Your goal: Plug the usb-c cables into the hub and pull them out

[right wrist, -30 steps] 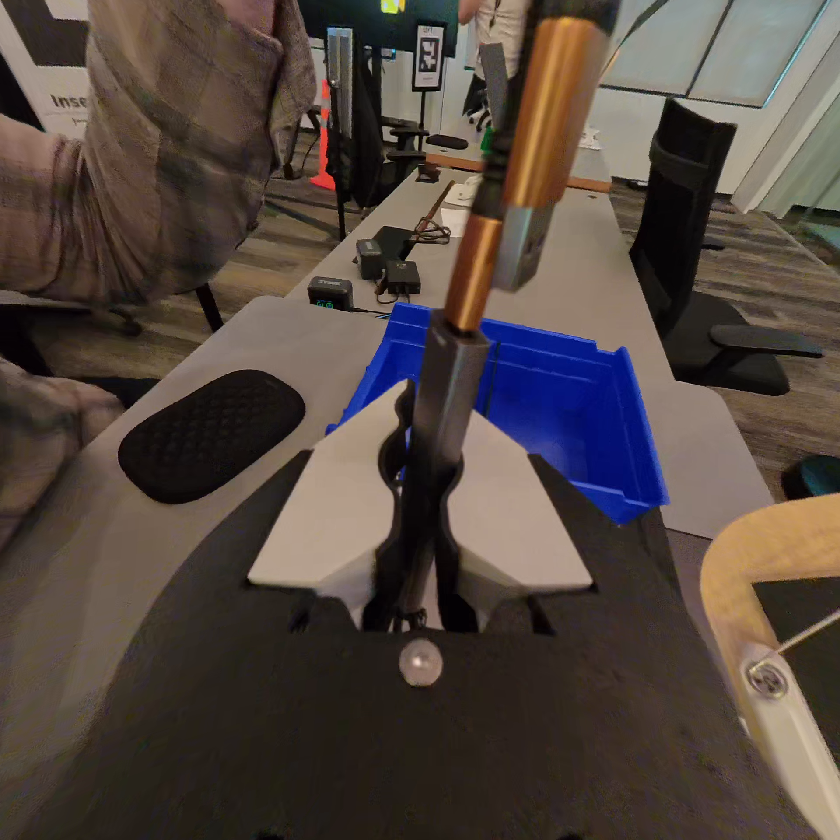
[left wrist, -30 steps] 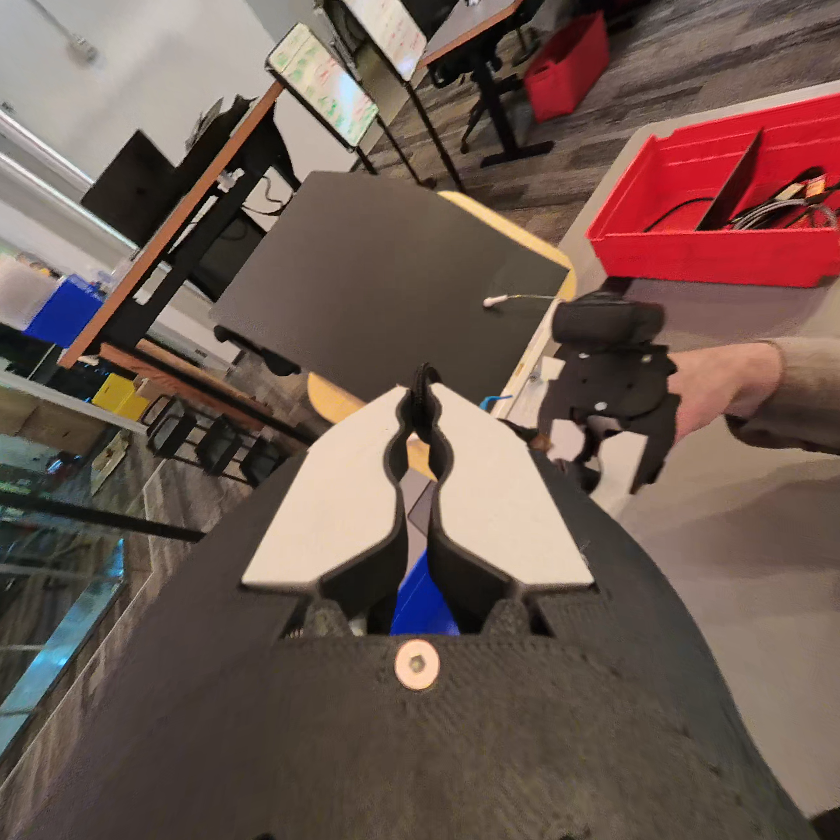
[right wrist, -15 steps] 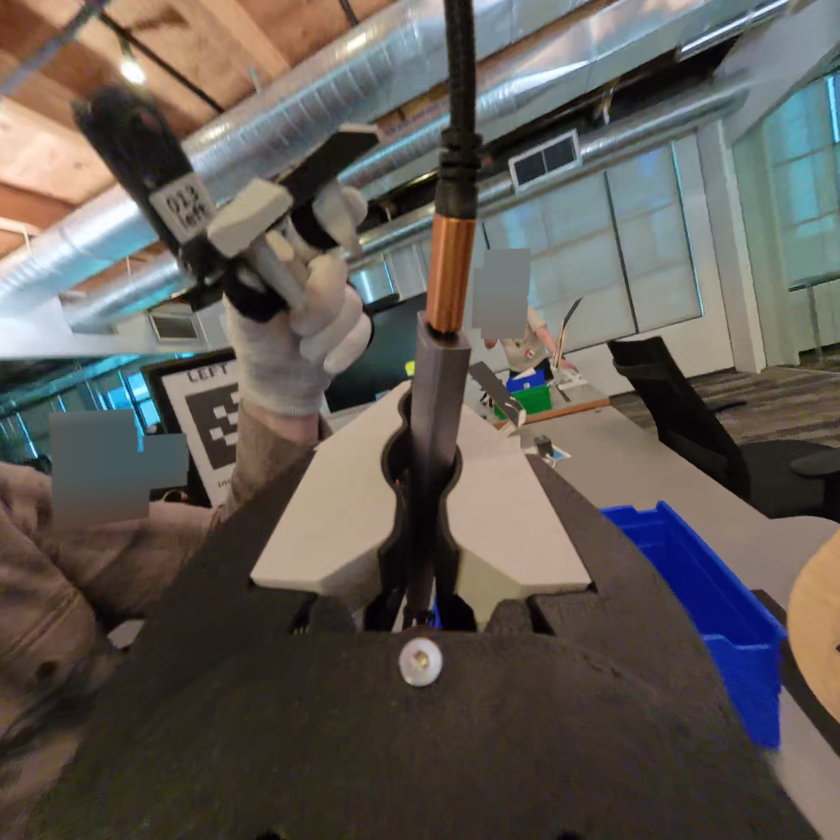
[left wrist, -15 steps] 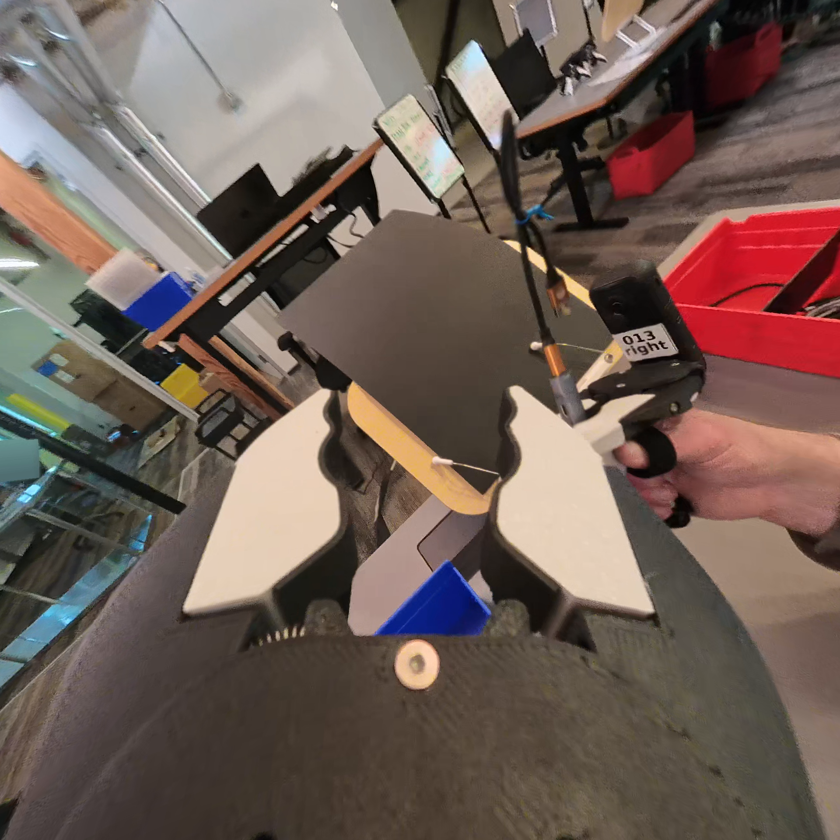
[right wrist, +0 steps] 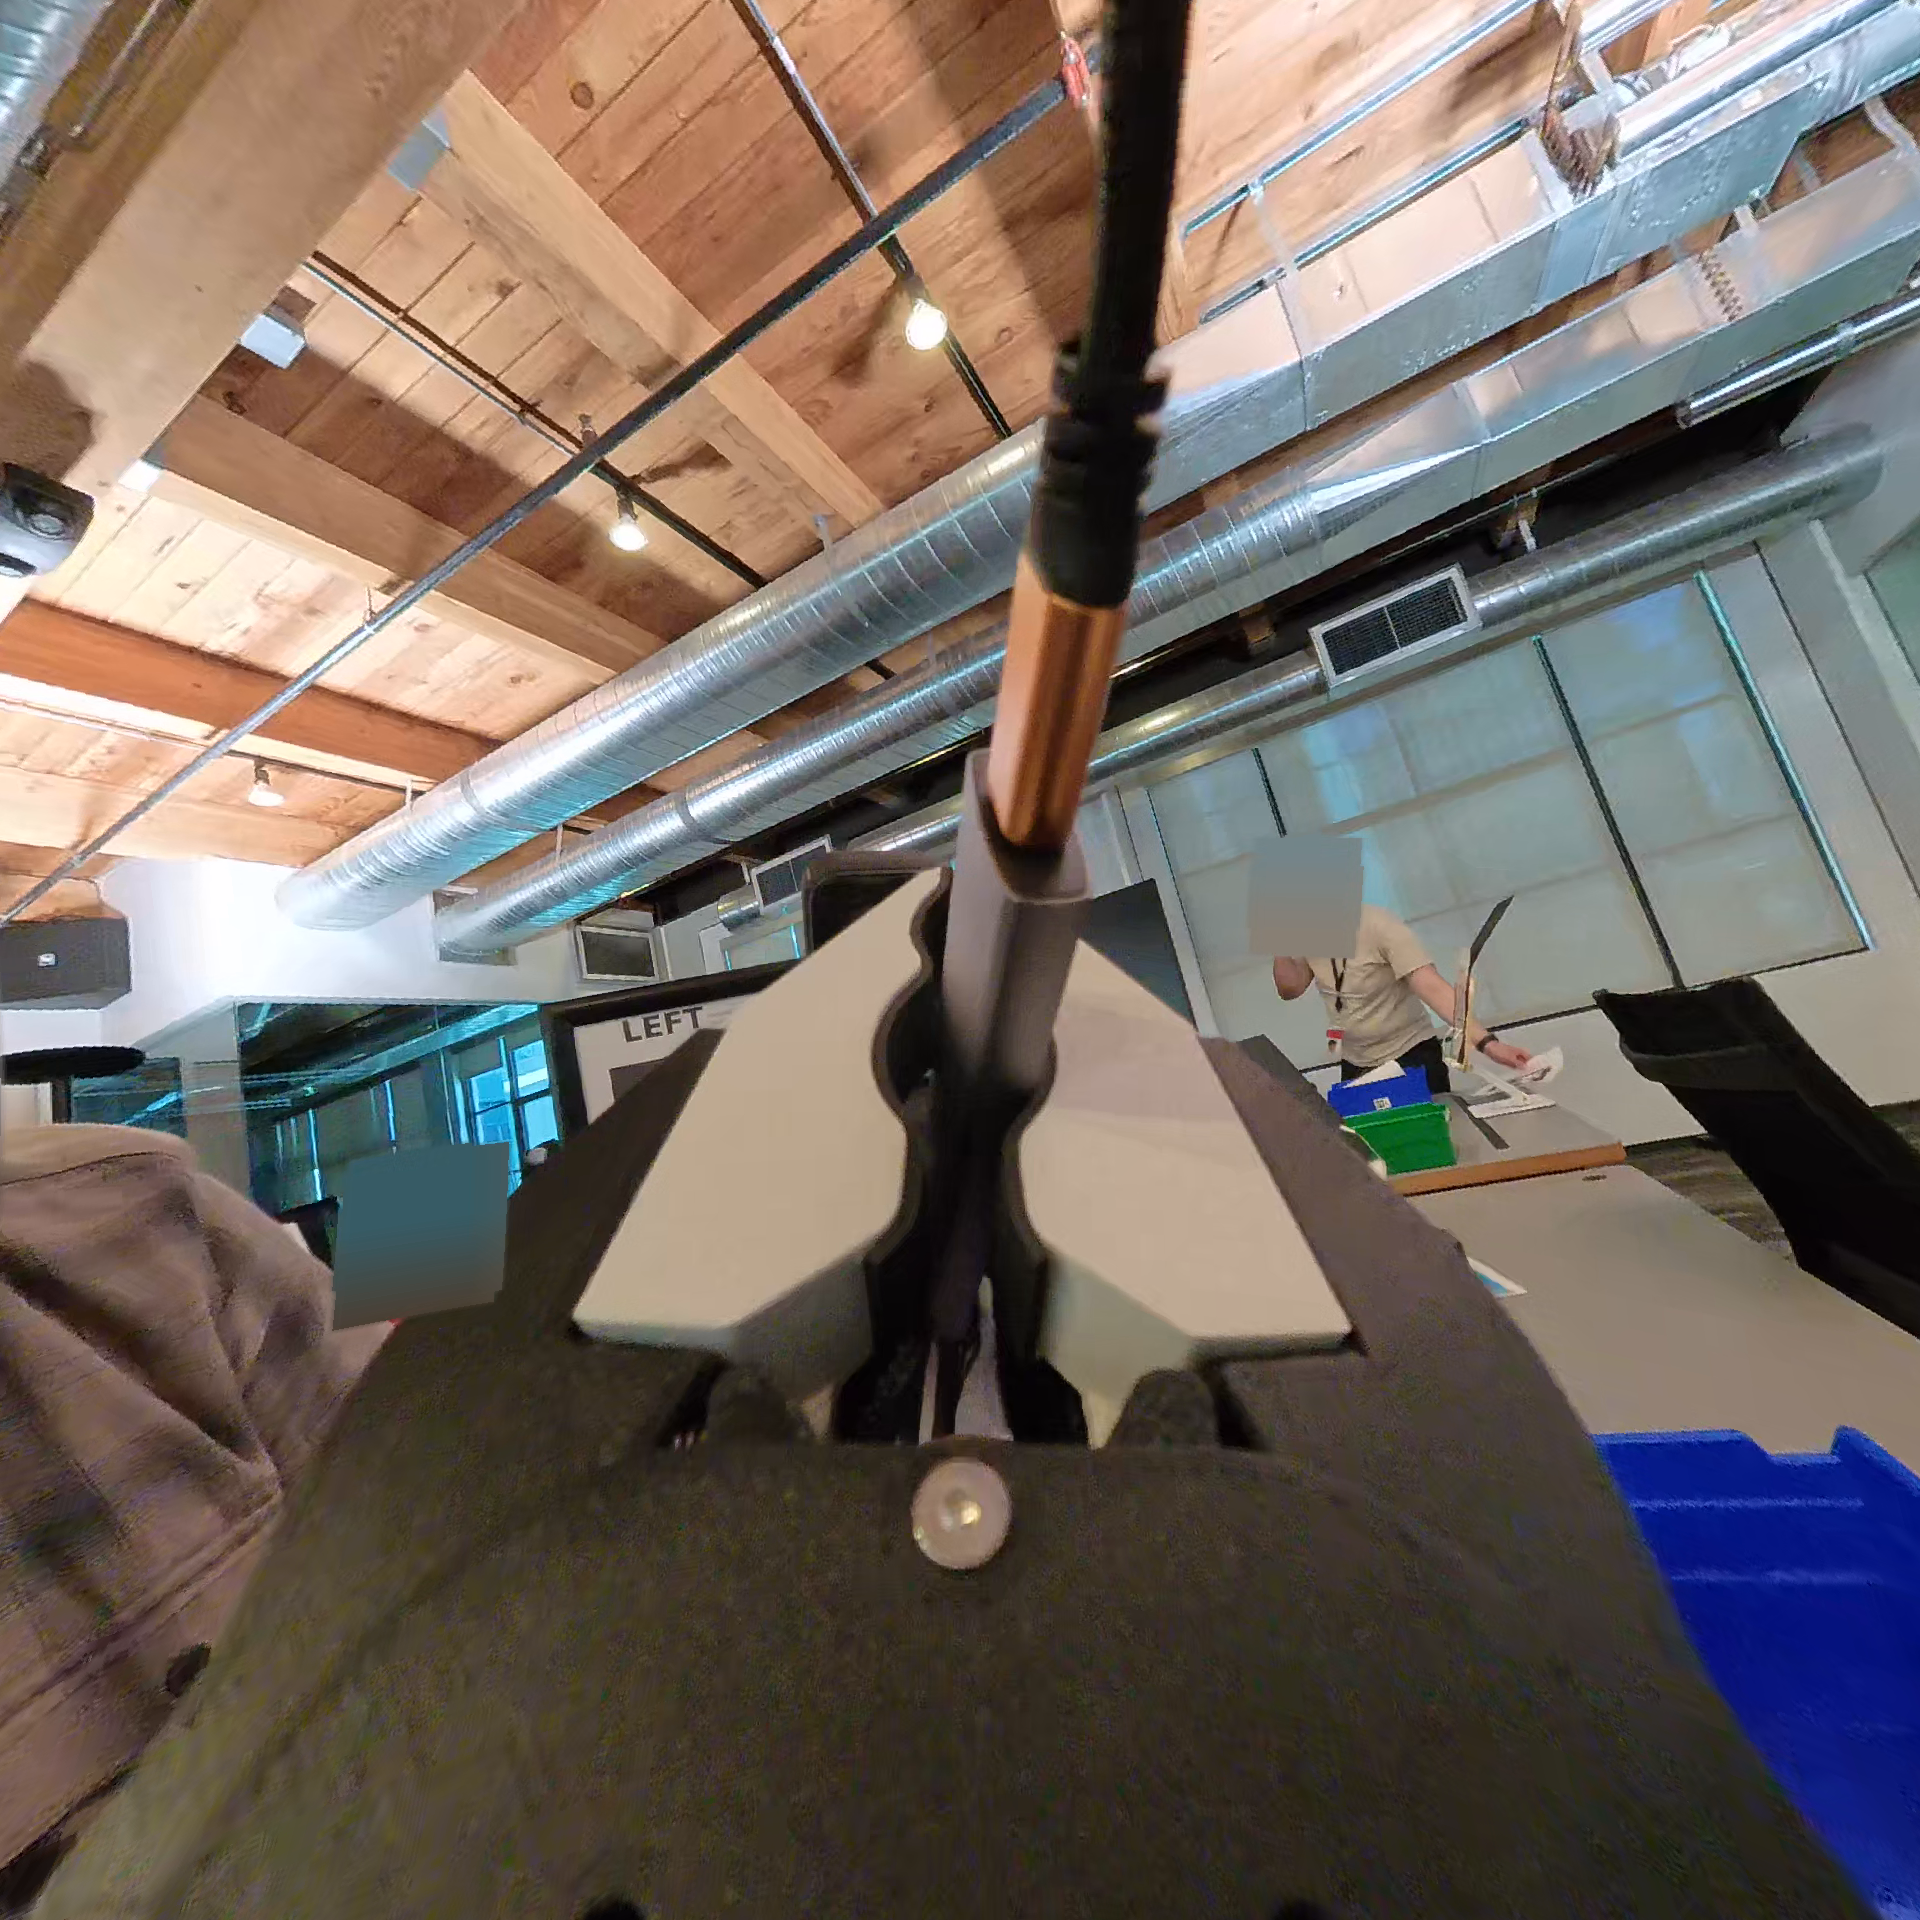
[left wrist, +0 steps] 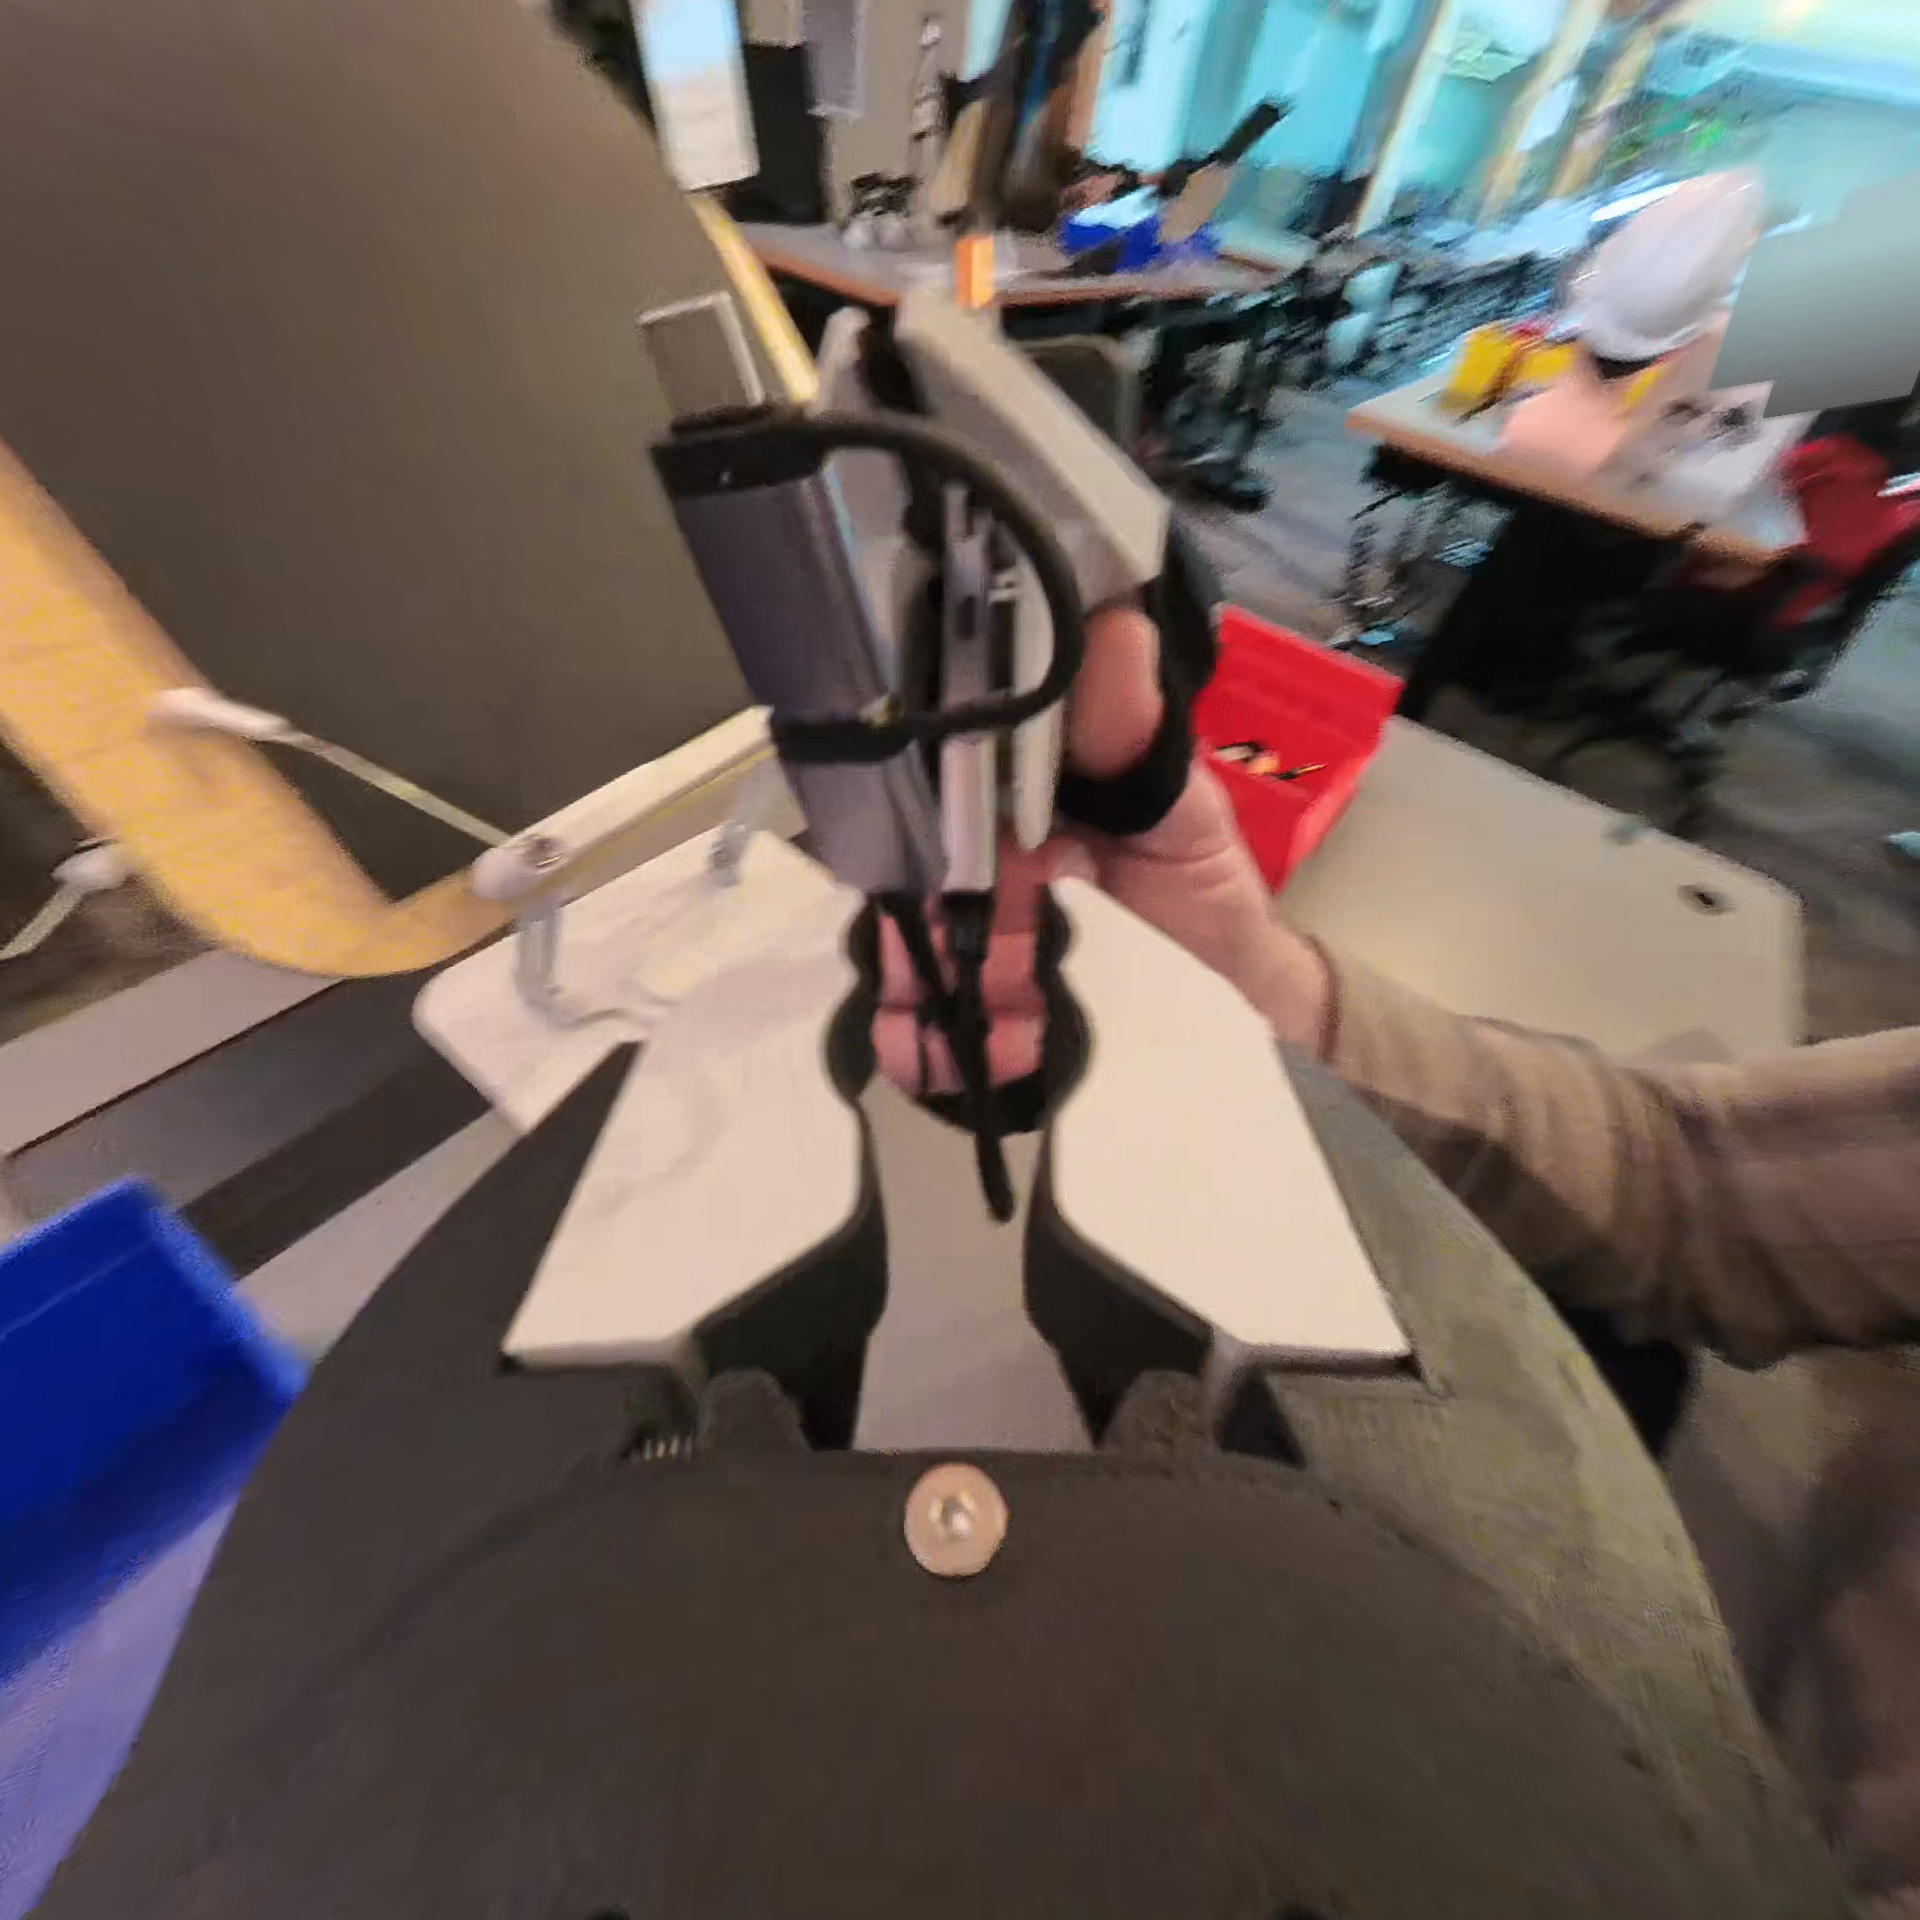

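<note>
My right gripper (right wrist: 1008, 914) is shut on a grey hub (right wrist: 997, 987) and holds it tilted up towards the ceiling. A copper-coloured USB-C plug (right wrist: 1055, 717) sits in the hub's top end, and its black cable (right wrist: 1132, 208) runs up out of view. In the left wrist view the hub (left wrist: 769, 644) stands upright in the right gripper (left wrist: 997, 582), with a black cable (left wrist: 1039, 582) looped beside it. My left gripper (left wrist: 956, 914) is just below the hub, jaws apart. A loose black cable end (left wrist: 982, 1132) hangs between its fingers, touching neither.
A blue bin (left wrist: 104, 1403) sits on the grey table (left wrist: 1507, 883) at the left, and it also shows in the right wrist view (right wrist: 1787, 1610). A red bin (left wrist: 1288, 707) stands beyond the hand. A dark chair back with a wooden rim (left wrist: 156, 810) is close on the left. Some 8 cm of space lies between my two pairs of fingers.
My left gripper let go of the cable, opened wide, then narrowed and swung in under the hub. My right gripper tilted the hub up from the blue bin towards the ceiling.
</note>
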